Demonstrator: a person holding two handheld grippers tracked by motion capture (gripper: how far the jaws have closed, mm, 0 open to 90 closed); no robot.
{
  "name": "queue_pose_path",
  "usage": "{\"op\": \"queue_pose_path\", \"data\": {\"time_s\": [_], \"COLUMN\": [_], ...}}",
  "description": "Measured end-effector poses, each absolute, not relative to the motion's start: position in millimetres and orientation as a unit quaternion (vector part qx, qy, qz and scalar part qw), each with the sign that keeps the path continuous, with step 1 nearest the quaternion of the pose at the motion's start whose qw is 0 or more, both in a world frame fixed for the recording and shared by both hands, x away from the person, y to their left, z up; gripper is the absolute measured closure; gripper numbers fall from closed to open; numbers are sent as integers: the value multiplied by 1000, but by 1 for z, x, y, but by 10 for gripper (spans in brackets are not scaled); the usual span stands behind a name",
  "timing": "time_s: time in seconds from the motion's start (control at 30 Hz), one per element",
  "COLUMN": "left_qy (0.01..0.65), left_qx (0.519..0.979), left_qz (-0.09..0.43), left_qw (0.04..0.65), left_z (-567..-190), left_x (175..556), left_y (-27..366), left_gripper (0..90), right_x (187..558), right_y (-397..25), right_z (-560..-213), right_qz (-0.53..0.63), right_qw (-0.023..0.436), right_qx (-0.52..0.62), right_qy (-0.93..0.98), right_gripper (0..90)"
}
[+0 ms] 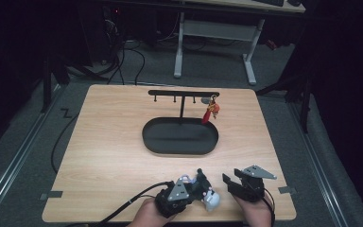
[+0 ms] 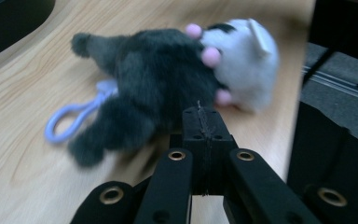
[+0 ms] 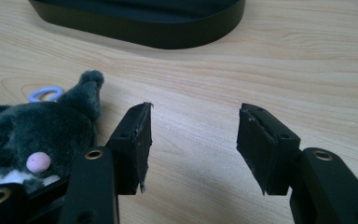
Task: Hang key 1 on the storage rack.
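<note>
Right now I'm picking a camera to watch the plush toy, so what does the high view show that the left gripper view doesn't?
High view alone: the black rack with a red charm hanging at its right end, and the whole oval tray. Left gripper view alone: the toy's lilac loop lying on the wood, and its pink paws. Shared: the grey and white plush toy, the table, the left tongs closed.

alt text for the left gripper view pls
The left gripper's closed black jaws sit against a blurred dark grey and white plush keychain lying on the wooden table, with its lilac loop to the left.
</note>
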State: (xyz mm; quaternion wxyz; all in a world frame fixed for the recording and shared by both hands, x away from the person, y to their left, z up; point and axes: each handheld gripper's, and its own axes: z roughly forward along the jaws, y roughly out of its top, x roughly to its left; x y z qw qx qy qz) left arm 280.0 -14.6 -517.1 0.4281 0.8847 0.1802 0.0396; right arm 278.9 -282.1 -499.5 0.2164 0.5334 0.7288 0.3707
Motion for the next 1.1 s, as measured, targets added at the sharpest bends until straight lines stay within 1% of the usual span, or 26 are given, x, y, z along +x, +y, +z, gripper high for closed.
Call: {"op": "queue_pose_path", "data": {"time_s": [0.3, 0.37, 0.43, 0.47, 0.5, 0.53, 0.6, 0.63, 0.67, 0.83, 0.9, 0.93, 0.97, 1.0, 1.03, 1.07, 1.1], "left_qy": [178, 178, 179, 181, 188, 188, 200, 216, 216, 268, 289, 301, 313, 339, 339, 352, 362], "left_qx": [893, 893, 890, 888, 884, 884, 880, 875, 875, 858, 850, 846, 840, 827, 827, 818, 812], "left_qz": [55, 53, 54, 52, 57, 57, 72, 89, 89, 133, 153, 162, 171, 188, 188, 196, 203], "left_qw": [410, 411, 416, 419, 423, 423, 424, 424, 424, 418, 412, 409, 408, 408, 408, 410, 411], "left_z": [-517, -517, -518, -518, -518, -518, -517, -515, -515, -507, -504, -503, -503, -505, -505, -507, -511], "left_x": [302, 303, 302, 303, 304, 304, 308, 313, 313, 331, 338, 342, 345, 350, 350, 351, 352], "left_y": [-62, -64, -58, -53, -38, -38, -18, 5, 5, 76, 107, 122, 136, 160, 160, 170, 178], "left_gripper": [900, 900, 897, 878, 844, 839, 839, 836, 833, 818, 796, 771, 771, 724, 700, 674, 674], "right_x": [279, 278, 277, 276, 276, 276, 277, 278, 278, 278, 279, 280, 280, 281, 281, 282, 282], "right_y": [-293, -296, -300, -302, -305, -305, -307, -307, -307, -309, -309, -309, -309, -308, -308, -308, -308], "right_z": [-500, -500, -499, -499, -500, -500, -502, -503, -503, -505, -505, -506, -506, -508, -508, -510, -510], "right_qz": [370, 372, 372, 371, 369, 369, 368, 367, 367, 364, 362, 357, 357, 351, 351, 349, 349], "right_qw": [223, 227, 230, 232, 234, 234, 231, 229, 229, 230, 230, 232, 232, 236, 236, 236, 236], "right_qx": [543, 545, 550, 553, 554, 554, 556, 561, 561, 566, 568, 568, 568, 571, 571, 572, 572], "right_qy": [720, 716, 711, 710, 709, 709, 709, 706, 706, 703, 703, 704, 704, 704, 704, 704, 704], "right_gripper": [453, 453, 453, 453, 454, 454, 454, 455, 455, 459, 463, 462, 462, 461, 461, 460, 460]}}
